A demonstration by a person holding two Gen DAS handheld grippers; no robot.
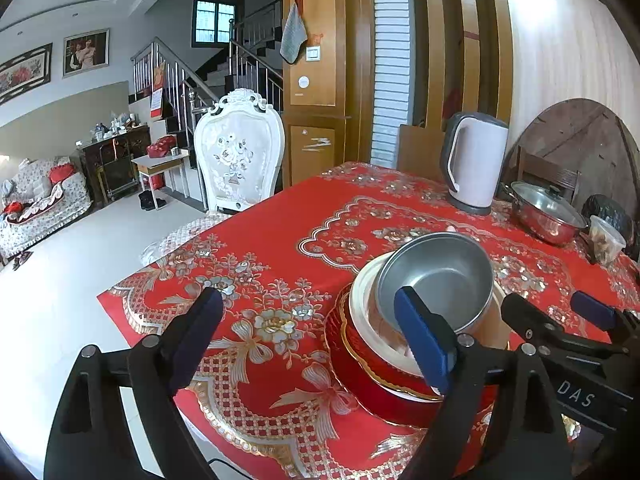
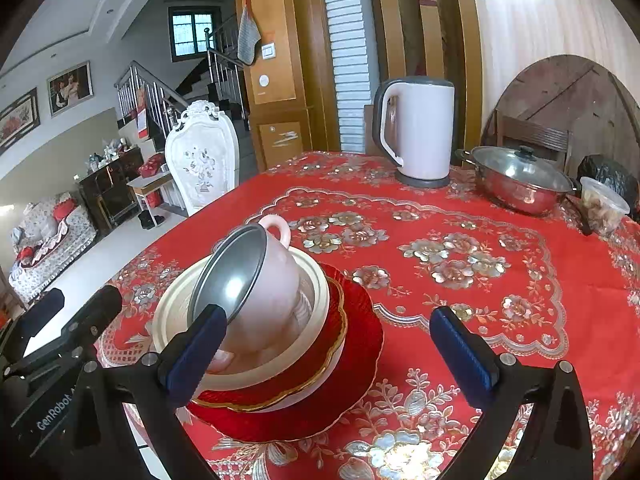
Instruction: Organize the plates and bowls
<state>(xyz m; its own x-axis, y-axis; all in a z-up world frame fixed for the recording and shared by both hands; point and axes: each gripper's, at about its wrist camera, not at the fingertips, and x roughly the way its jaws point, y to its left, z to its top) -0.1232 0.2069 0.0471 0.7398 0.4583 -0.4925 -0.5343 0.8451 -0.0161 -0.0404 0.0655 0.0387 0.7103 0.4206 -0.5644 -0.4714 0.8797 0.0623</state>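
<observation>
- Right wrist view: dish stack (image 2: 280,360) sits near the table's (image 2: 500,292) front-left edge, pink-and-steel bowl (image 2: 256,276) tilted on top.
- Both tongs, left gripper (image 1: 308,332) and right gripper (image 2: 332,344), spread wide, released, flanking the stack.

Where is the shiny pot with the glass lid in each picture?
Left wrist view: the pot sits at the far right edge, right of the kettle.
Right wrist view: the pot is upper right, again just right of the kettle.
Shared landmark: the white kettle, on the red tablecloth in both views.
</observation>
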